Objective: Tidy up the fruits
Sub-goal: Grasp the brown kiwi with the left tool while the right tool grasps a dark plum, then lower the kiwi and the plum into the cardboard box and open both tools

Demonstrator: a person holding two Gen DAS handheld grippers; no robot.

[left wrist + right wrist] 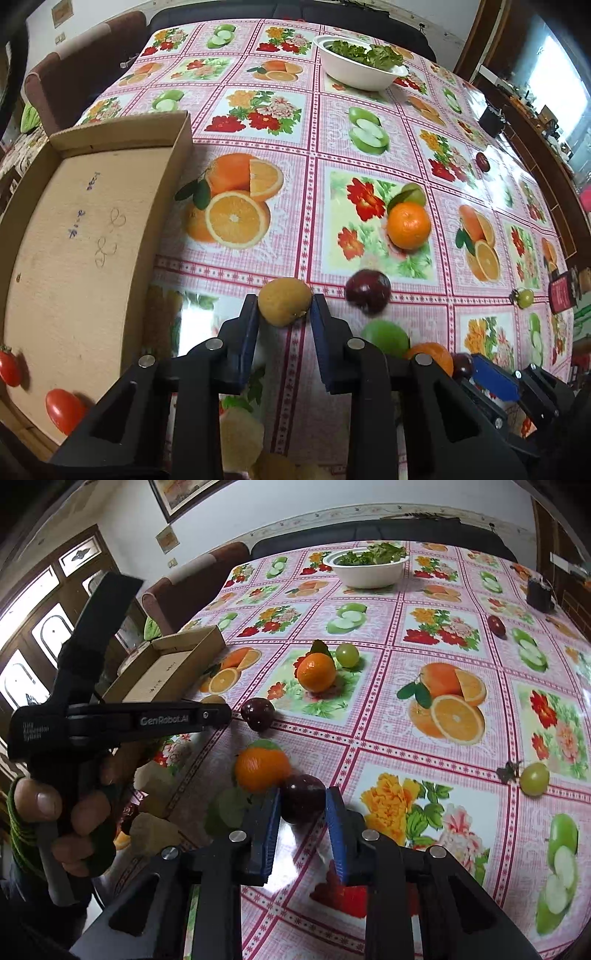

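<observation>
My left gripper [284, 300] is shut on a yellow-brown fruit [282, 308], its blue pads pressing both sides just above the tablecloth. To its left lies an open cardboard box [74, 221] with two red tomatoes [62, 410] in its near corner. My right gripper [303, 794] is shut on a dark purple plum [301, 806] resting on the table. An orange [262, 768] and a green fruit [227, 806] touch or nearly touch that plum on its left. Another plum [258, 713], a second orange [316, 672] and a green fruit [347, 654] lie farther out.
A white bowl [369, 570] of leafy greens stands at the far end of the table. A small green fruit [534, 778] and a distant plum [496, 626] lie to the right. A black object [539, 592] sits near the far right edge. A hand [55, 805] holds the left gripper.
</observation>
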